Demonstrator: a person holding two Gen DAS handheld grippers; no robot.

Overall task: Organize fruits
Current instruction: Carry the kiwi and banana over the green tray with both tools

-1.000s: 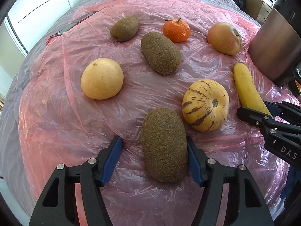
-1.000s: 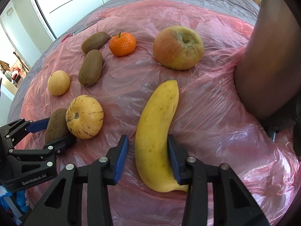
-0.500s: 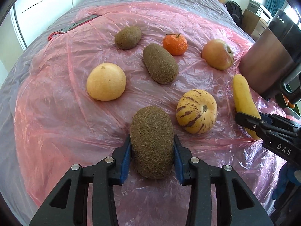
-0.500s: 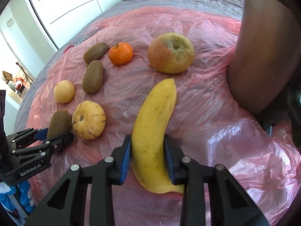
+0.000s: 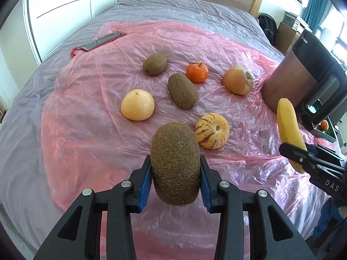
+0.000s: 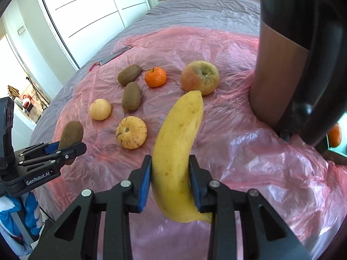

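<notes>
My left gripper (image 5: 175, 173) is shut on a large kiwi (image 5: 175, 164) and holds it above the pink plastic sheet (image 5: 86, 112). Across the bed, the right gripper (image 6: 170, 173) is shut on a yellow banana (image 6: 177, 151), also lifted off the sheet. On the sheet lie a striped yellow melon (image 5: 212, 131), a pale round fruit (image 5: 137, 108), two more kiwis (image 5: 183, 91) (image 5: 154, 64), a tangerine (image 5: 197, 72) and an apple (image 5: 238, 83). The right wrist view shows the same fruit, with the left gripper (image 6: 63, 151) and its kiwi (image 6: 71, 134) at the left edge.
A tall brown and black appliance (image 5: 303, 73) stands at the right edge of the sheet, close to the banana. A phone with a red strap (image 5: 102, 41) lies at the sheet's far left corner. Grey bedding (image 5: 184, 8) surrounds the sheet.
Both grippers shut on their fruit, the left on the kiwi and the right on the banana, then rose with them off the sheet. The other fruit stayed put.
</notes>
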